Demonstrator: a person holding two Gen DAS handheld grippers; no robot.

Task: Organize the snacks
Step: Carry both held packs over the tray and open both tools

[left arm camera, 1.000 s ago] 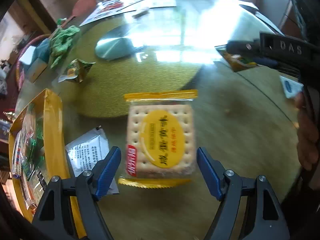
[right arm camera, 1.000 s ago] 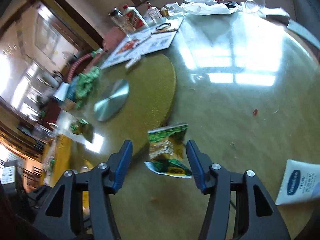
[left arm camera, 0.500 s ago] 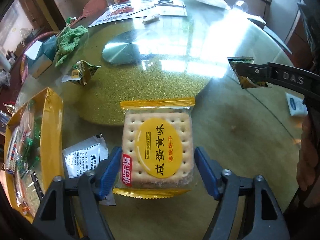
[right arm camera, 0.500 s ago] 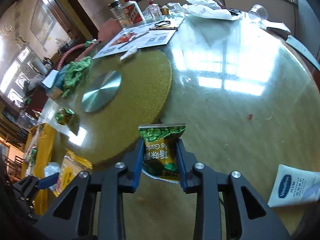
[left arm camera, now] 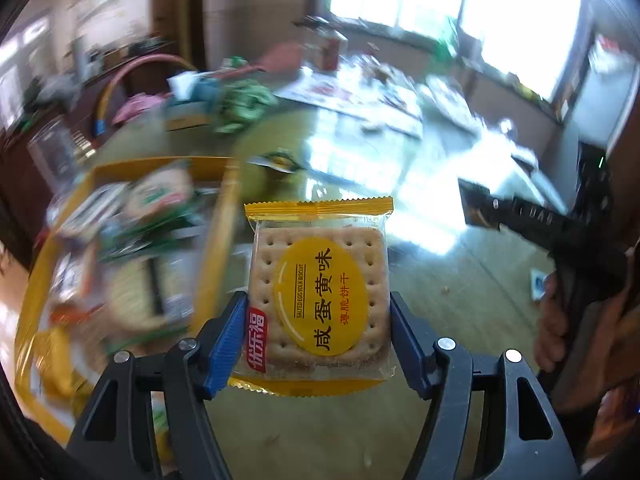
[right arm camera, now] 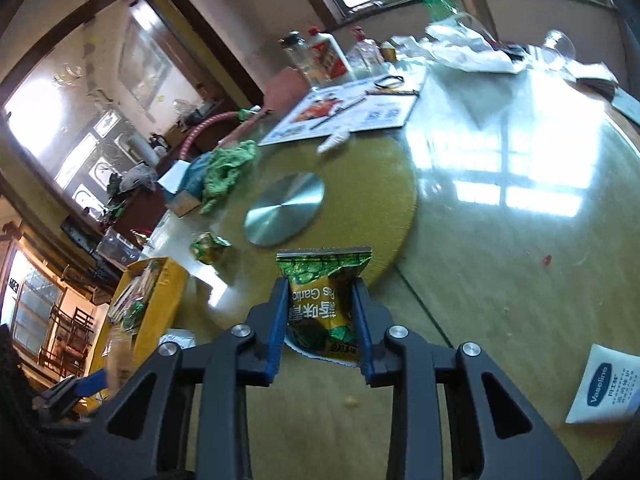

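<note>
My left gripper (left arm camera: 318, 340) is shut on a yellow-wrapped salted egg yolk biscuit pack (left arm camera: 320, 300) and holds it lifted above the glass table, just right of the yellow snack box (left arm camera: 218, 240), which holds several snack packs. My right gripper (right arm camera: 320, 320) is shut on a green garlic peas packet (right arm camera: 322, 300) and holds it above the table edge of the gold turntable (right arm camera: 360, 184). The yellow box also shows in the right wrist view (right arm camera: 160, 304) at the left. The right gripper shows in the left wrist view (left arm camera: 540, 224) at the right.
A small green snack packet (right arm camera: 208, 246) lies on the table near the box. A silver disc (right arm camera: 284, 208) sits mid-turntable. A Vaseline sachet (right arm camera: 604, 384) lies at the right. A green cloth (right arm camera: 228, 168), a printed sheet (right arm camera: 348, 112) and bottles (right arm camera: 320, 56) stand farther back.
My left gripper has closed on the biscuit pack, lifted it and swung left toward the yellow box. My right gripper has closed on the green packet and lifted it.
</note>
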